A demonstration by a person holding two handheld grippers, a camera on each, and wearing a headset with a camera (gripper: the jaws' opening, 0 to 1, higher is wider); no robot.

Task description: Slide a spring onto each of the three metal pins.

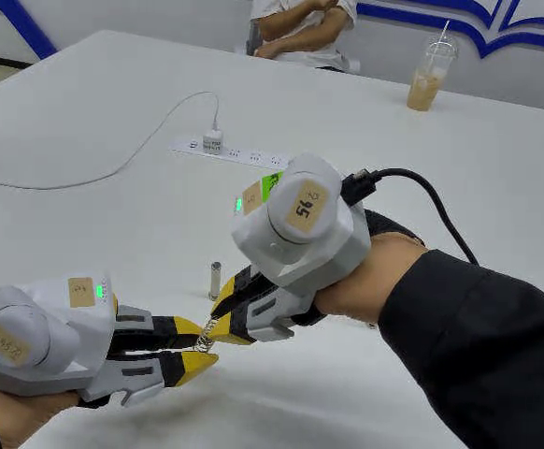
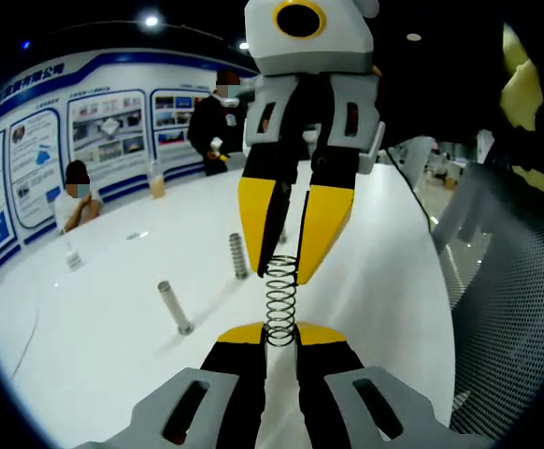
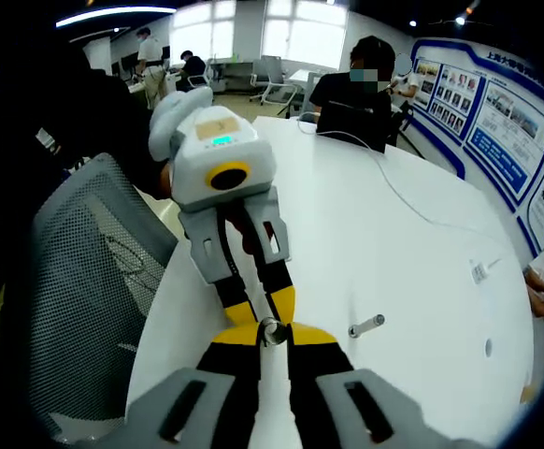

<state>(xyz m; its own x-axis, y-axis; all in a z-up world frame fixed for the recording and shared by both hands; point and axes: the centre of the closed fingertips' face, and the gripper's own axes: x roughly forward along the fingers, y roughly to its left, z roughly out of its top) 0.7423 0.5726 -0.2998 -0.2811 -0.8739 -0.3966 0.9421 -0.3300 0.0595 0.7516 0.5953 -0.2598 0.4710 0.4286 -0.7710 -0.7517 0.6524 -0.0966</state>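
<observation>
Above the white tabletop (image 1: 85, 234), the left gripper (image 1: 206, 345) and right gripper (image 1: 213, 317) are facing tip to tip, both jaws clamping one spring (image 2: 279, 304); a bare pin (image 1: 215, 279) is standing nearby.

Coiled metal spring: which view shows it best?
Left gripper view: the coiled metal spring shows side-on, full length, between the yellow fingers. Right gripper view sees it end-on, a small ring. Head view catches a sliver.

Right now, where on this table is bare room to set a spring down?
Free: between power strip and cup; also between cable and left gripper. Crowded: near edge, where it and right gripper hold the spring by a pin.
</observation>
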